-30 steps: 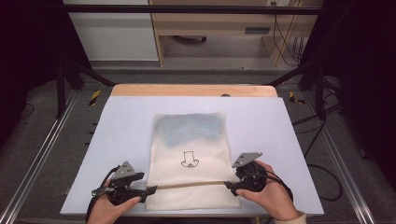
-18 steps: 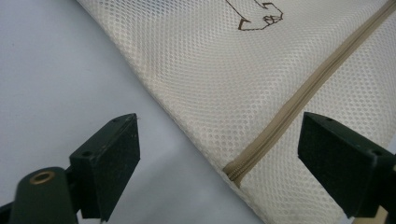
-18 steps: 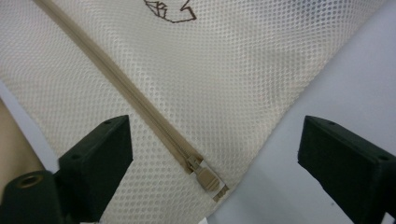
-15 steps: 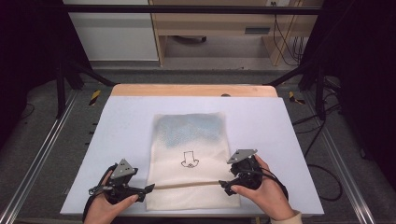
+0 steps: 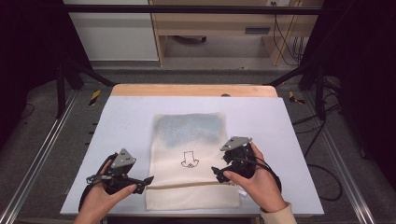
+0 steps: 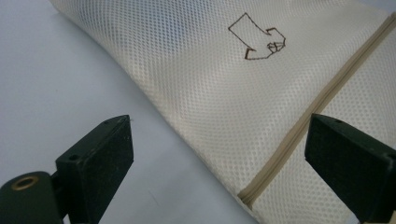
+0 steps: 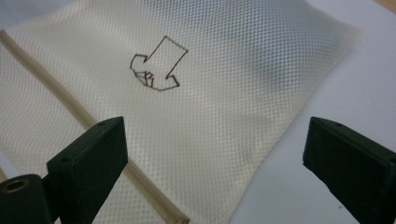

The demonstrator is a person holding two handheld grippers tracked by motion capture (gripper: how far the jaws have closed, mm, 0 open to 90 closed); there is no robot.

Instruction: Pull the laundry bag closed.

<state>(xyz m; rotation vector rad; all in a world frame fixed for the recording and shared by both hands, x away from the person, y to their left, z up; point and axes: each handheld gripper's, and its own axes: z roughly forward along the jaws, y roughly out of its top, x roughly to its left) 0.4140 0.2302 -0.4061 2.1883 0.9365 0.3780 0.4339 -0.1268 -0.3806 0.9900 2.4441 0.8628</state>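
The left gripper (image 5: 140, 183) hovers with jaws spread wide at the left end of the zipper (image 6: 308, 116) – apparently lined up to catch that seam. The right gripper (image 5: 223, 171), equally spread and holding nothing, straddles the bag's right edge. Between them a cream mesh laundry bag (image 5: 191, 158) (with a small stitched emblem (image 5: 189, 159)) lies flat near the tabletop's (image 5: 126, 121) near edge, its zipper seemingly closed.

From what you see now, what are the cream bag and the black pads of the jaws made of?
The cream bag looks like fine synthetic mesh: a regular grid of tiny holes, soft matte sheen, with a woven beige zipper strip. The black pads seem matte rubber or foam; the look leaves it open.
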